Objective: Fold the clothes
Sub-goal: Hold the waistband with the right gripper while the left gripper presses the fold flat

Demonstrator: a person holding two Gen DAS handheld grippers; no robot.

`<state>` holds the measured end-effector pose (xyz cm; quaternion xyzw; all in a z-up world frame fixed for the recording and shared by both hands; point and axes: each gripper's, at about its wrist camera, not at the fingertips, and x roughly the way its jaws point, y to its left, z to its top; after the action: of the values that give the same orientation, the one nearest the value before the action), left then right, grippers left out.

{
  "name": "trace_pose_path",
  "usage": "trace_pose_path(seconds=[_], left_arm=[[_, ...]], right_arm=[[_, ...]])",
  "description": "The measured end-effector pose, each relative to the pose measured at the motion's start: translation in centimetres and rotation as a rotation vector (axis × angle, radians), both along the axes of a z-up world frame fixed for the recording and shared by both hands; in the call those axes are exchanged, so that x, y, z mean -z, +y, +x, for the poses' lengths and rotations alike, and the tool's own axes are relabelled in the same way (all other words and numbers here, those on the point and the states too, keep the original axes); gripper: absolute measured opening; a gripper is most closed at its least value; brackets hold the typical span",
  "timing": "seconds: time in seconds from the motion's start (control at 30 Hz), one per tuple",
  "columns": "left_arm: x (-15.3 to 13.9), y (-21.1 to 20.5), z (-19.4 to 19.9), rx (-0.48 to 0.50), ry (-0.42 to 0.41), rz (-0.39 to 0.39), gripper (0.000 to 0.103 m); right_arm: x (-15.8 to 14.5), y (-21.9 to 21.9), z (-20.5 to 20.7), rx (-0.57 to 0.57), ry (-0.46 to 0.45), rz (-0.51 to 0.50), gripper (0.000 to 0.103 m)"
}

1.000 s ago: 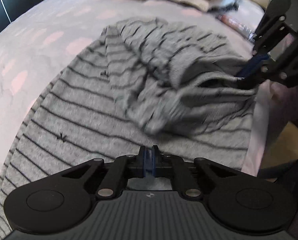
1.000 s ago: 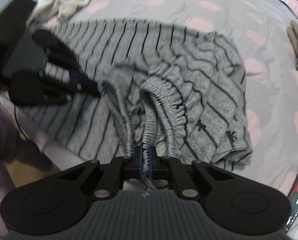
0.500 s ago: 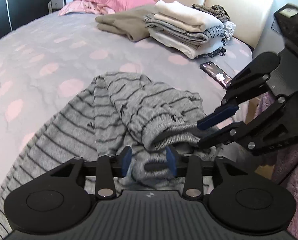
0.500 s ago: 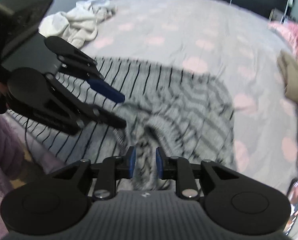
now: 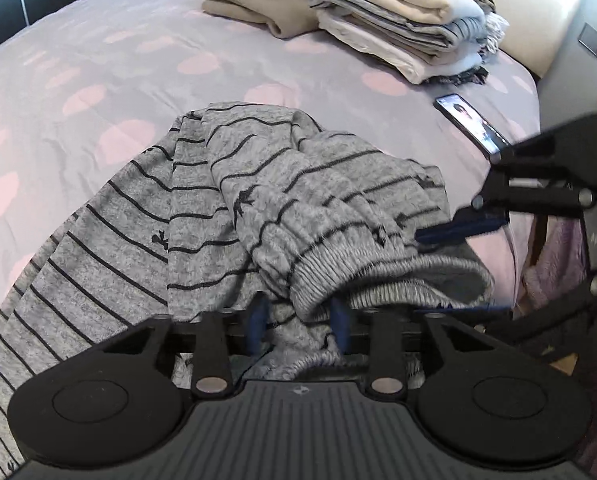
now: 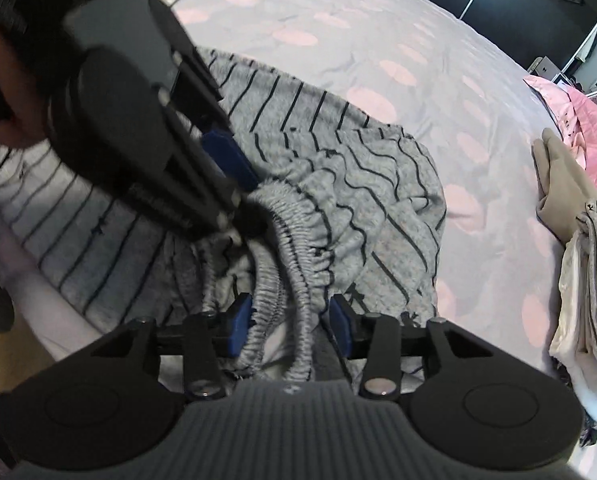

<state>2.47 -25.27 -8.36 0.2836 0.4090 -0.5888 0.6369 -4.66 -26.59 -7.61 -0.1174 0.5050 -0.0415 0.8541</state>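
- Straddling the ribbed waistband (image 5: pixel 378 276) of the grey striped trousers (image 5: pixel 202 216), the left gripper (image 5: pixel 298 330) had just been closing, its jaws narrow around the bunched fabric, likely to re-grip
- The right gripper (image 6: pixel 288 326) had just been opening, jaws fairly wide with elastic folds between
- The trousers lay at the bed's near edge (image 6: pixel 30 280), within reach, the folded stack (image 5: pixel 402 28) near its far corner

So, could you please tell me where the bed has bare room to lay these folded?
Free: the bedspread left of the striped garment, before the tan garment. Crowded: the folded stack and phone on the right.
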Motion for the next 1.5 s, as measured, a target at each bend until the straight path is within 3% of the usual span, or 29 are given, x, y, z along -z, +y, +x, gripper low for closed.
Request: trace_pose_path(seconds=[0.1,0.33,0.4,0.57,0.8,1.03,1.2,1.33,1.5], left_arm=[[-0.6,0.0,0.0,-0.016,0.003,-0.004,0.005],[-3.5,2.0,1.5,-0.115,0.003,0.001,0.004],[-3.8,2.9,2.1,-0.146,0.005,0.008,0.004],[-1.8,4.0,3.0,-0.193,0.021,0.08,0.004],[-2.3,4.8,2.5,-0.151,0.072,0.118,0.004],[-0.4,5.3,1.7,-0.111,0.1,0.197,0.004],[0.3,5.8,2.3,-0.161,0.136,0.164,0.004],[0.8,5.7,1.7,-0.157,0.098,0.152,0.004],[0.1,6.3,1.6,-0.188,0.082,0.142,0.006]], right_arm=[[0.1,0.2,0.1,-0.016,0.007,-0.015,0.045],[-0.6,1.7,-0.7,-0.081,-0.035,-0.091,0.043],[-0.9,2.2,-0.6,-0.105,-0.046,-0.084,0.03],[0.2,2.9,0.6,-0.131,-0.006,-0.028,0.022],[0.1,2.7,0.6,-0.14,0.061,0.108,0.018],[1.6,3.0,0.2,-0.188,0.112,0.093,0.018],[1.8,2.8,0.2,-0.185,0.09,0.095,0.023],[0.0,2.8,-0.4,-0.177,0.019,0.088,0.03],[-1.0,4.1,-0.5,-0.31,-0.107,0.021,0.048]])
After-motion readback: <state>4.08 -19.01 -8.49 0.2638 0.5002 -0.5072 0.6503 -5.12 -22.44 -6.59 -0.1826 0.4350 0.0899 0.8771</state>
